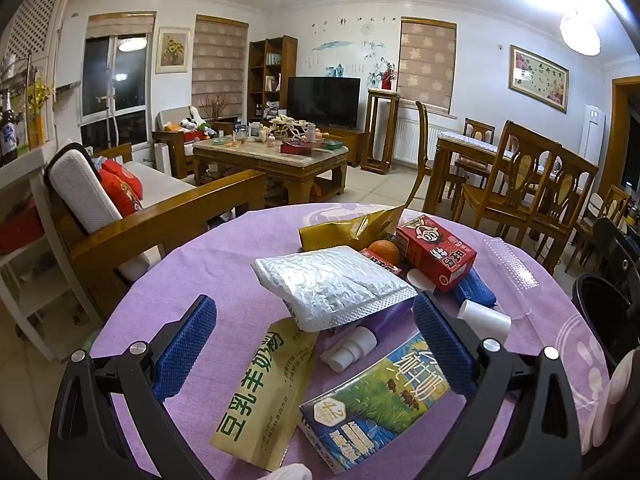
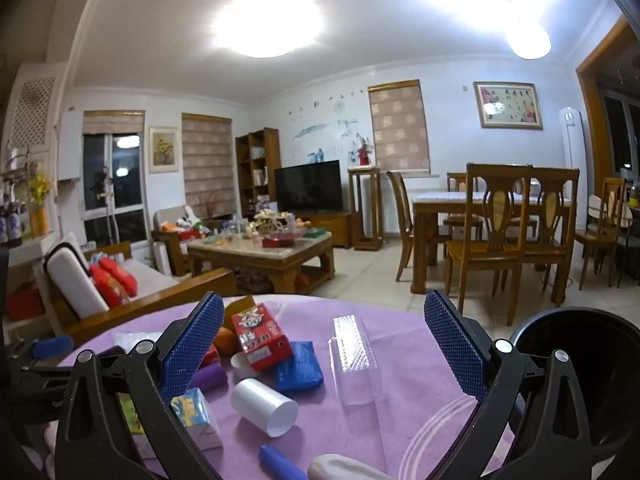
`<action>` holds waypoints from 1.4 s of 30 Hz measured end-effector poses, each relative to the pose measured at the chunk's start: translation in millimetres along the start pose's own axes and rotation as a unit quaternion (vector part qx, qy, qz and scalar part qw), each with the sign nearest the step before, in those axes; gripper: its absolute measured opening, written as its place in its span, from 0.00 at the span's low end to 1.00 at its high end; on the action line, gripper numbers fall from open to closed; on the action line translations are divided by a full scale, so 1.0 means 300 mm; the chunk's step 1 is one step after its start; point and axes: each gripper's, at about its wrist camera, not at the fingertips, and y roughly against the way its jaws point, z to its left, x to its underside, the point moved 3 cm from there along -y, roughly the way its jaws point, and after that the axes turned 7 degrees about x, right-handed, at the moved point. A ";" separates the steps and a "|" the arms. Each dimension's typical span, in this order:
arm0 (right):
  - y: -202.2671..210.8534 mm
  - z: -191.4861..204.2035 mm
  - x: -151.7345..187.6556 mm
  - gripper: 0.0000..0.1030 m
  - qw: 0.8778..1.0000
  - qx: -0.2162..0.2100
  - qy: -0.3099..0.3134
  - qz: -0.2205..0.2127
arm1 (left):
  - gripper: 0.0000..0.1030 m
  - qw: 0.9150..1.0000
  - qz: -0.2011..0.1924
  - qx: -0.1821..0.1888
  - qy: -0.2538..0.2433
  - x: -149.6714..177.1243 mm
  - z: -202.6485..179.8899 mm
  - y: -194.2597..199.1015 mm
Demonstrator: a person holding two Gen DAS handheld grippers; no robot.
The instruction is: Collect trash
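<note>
Trash lies scattered on a round table with a purple cloth [image 1: 192, 292]. In the left wrist view I see a silver bubble mailer [image 1: 332, 284], a yellow soy milk pouch [image 1: 264, 392], a blue-green milk carton [image 1: 380, 404], a white spray bottle [image 1: 348, 350], a red drink box [image 1: 436, 254], an orange [image 1: 384, 251] and a gold bag [image 1: 352, 230]. My left gripper [image 1: 316, 344] hangs open over the pouch and carton. My right gripper [image 2: 320, 348] is open above a white cup [image 2: 264, 402], a blue packet [image 2: 298, 366], the red box [image 2: 260, 338] and a clear plastic tray [image 2: 352, 356].
A black bin [image 2: 584, 376] stands at the table's right edge. A wooden sofa [image 1: 160, 216] with red cushions is left of the table. Beyond are a cluttered coffee table [image 1: 276, 156], a TV [image 1: 324, 102] and a dining table with chairs [image 1: 516, 176]. A gloved fingertip [image 2: 344, 468] shows at the bottom.
</note>
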 end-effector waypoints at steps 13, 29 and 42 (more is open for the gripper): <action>-0.005 0.001 0.007 0.96 1.000 0.000 -0.002 0.002 | 0.95 1.000 -0.001 0.000 -0.001 0.001 -0.001 0.000; -0.009 -0.002 0.007 0.96 1.000 0.000 -0.004 0.003 | 0.95 1.000 -0.001 -0.001 -0.001 0.001 -0.002 0.000; -0.014 -0.005 0.007 0.96 1.000 0.000 -0.006 0.005 | 0.95 1.000 0.000 0.000 0.001 0.001 -0.002 0.001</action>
